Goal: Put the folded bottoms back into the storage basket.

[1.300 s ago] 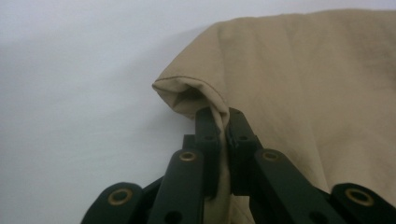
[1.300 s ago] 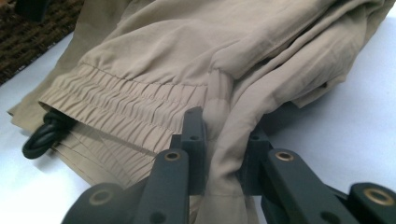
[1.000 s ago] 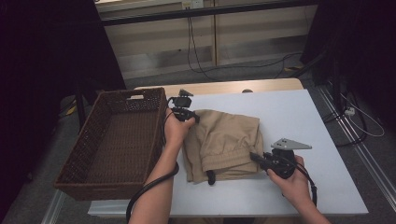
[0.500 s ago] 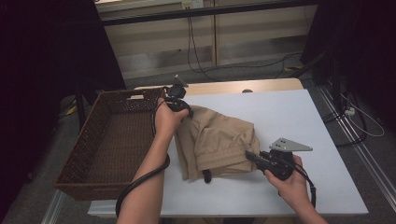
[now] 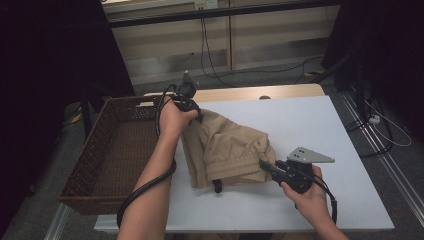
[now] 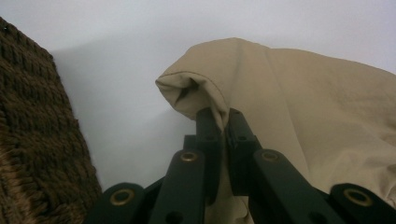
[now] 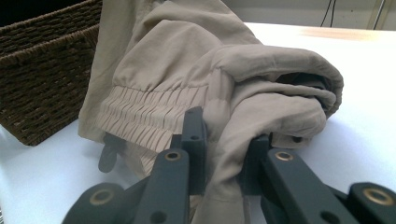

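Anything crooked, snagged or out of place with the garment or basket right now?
Nothing stands out. The folded tan fabric garment is pinched at opposite ends by the left gripper and right gripper, beside the upright brown wicker basket.

One camera looks down from above the person's side. Two ride close on the grippers, both facing the tan garment (image 5: 227, 150) and, seemingly, the same basket (image 5: 107, 150).

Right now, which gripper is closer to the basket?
Left. The left gripper holds the trousers right beside the basket; the right gripper grips their far side.
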`<state>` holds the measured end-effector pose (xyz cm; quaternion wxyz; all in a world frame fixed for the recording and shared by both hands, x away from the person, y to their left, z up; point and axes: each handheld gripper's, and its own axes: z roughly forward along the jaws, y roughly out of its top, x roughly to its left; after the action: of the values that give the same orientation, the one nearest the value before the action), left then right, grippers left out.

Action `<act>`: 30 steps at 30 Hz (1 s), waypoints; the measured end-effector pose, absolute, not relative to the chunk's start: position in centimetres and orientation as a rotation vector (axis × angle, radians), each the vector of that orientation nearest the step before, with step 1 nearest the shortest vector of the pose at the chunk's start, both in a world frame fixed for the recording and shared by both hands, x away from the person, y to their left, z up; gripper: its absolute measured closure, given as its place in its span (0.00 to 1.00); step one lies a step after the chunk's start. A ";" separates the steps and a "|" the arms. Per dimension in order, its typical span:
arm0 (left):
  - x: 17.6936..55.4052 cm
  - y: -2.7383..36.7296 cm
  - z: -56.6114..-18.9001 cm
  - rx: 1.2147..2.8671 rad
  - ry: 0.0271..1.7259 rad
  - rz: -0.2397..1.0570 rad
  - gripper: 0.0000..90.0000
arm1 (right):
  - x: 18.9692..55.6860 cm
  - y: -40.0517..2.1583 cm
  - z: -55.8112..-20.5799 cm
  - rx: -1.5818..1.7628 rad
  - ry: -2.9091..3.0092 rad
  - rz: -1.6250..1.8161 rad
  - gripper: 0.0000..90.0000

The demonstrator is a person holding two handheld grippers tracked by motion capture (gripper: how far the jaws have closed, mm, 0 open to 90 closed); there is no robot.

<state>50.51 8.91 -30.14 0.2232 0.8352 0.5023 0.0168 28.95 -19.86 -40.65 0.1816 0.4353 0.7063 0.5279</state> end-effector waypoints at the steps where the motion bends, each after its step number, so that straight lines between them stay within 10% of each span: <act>1: 50.6 9.0 -30.0 2.305 1.385 0.046 0.96 | 28.9 -19.8 -40.6 1.223 1.993 1.492 0.86; 30: 50.5 9.6 -24.6 2.378 1.409 0.038 0.96 | 28.5 -18.7 -37.8 1.121 1.949 1.553 0.86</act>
<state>50.53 9.59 -24.56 0.1875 0.8450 0.5006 0.0135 28.48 -18.69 -37.83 0.2030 0.4016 0.6983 0.5566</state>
